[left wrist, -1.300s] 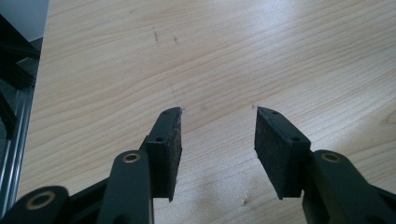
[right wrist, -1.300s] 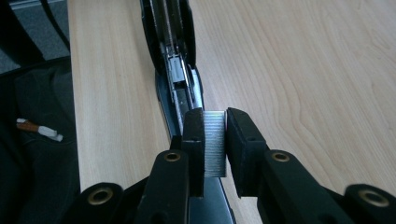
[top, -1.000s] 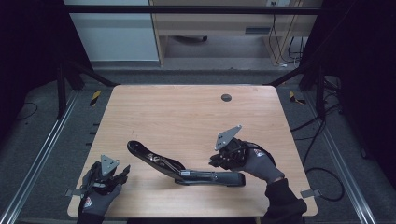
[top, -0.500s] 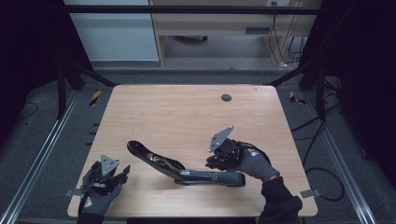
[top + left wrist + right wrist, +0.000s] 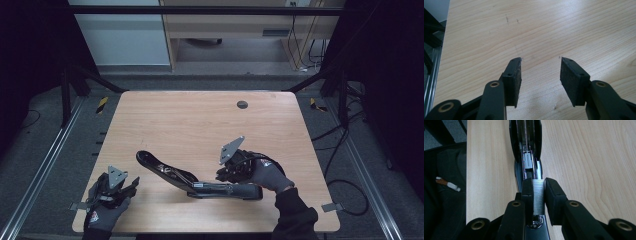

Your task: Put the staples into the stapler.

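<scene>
A black stapler (image 5: 200,181) lies opened flat on the wooden table (image 5: 200,125), its lid stretched toward the left and its base toward the right. My right gripper (image 5: 226,176) hovers over the base and is shut on a silver strip of staples (image 5: 539,196), held just above the stapler's metal magazine channel (image 5: 528,161). My left gripper (image 5: 131,186) rests near the table's front left corner, jaws open with bare wood between the pads (image 5: 514,78).
A dark round grommet hole (image 5: 242,104) sits at the table's back right. The table edge (image 5: 467,170) runs close to the left of the stapler in the right gripper view. Metal rails (image 5: 45,160) flank the table on the floor.
My right gripper has shifted slightly left and down toward the stapler base with the staple strip. The left gripper has stayed put.
</scene>
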`<state>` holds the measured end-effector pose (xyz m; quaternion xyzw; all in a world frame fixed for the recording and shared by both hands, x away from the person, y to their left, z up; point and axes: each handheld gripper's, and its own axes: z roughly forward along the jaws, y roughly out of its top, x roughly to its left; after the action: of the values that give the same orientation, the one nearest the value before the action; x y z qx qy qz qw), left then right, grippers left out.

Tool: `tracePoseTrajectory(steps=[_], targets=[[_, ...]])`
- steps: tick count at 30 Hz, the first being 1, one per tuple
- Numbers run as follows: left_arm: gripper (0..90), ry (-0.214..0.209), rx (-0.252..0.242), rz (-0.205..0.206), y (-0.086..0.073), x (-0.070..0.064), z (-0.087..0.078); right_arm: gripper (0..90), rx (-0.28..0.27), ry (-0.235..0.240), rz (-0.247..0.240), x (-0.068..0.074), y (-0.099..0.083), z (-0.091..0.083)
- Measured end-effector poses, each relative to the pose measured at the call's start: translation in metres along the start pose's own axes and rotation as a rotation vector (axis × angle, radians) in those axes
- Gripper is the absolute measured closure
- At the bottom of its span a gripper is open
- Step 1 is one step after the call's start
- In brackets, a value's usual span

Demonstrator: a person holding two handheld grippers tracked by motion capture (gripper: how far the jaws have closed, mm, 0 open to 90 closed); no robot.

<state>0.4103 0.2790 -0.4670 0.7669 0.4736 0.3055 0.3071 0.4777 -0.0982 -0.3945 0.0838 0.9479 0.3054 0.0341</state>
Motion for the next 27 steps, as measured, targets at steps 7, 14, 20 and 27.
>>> tracePoseTrajectory(steps=[7,14,20,27], targets=[[51.3,-0.002,0.001,-0.001,0.000,0.000,0.000,78.1,0.002,0.006,-0.023,0.000,-0.001,0.006],[51.3,-0.001,0.000,-0.001,0.000,0.000,0.000,78.1,0.012,0.007,-0.039,0.001,0.000,0.012],[51.3,-0.001,0.000,0.000,0.000,0.000,0.000,78.0,0.003,0.021,-0.039,0.001,0.000,0.015],[51.3,-0.001,0.000,0.001,0.000,0.000,0.000,78.1,0.001,0.043,-0.030,0.000,-0.007,0.022]])
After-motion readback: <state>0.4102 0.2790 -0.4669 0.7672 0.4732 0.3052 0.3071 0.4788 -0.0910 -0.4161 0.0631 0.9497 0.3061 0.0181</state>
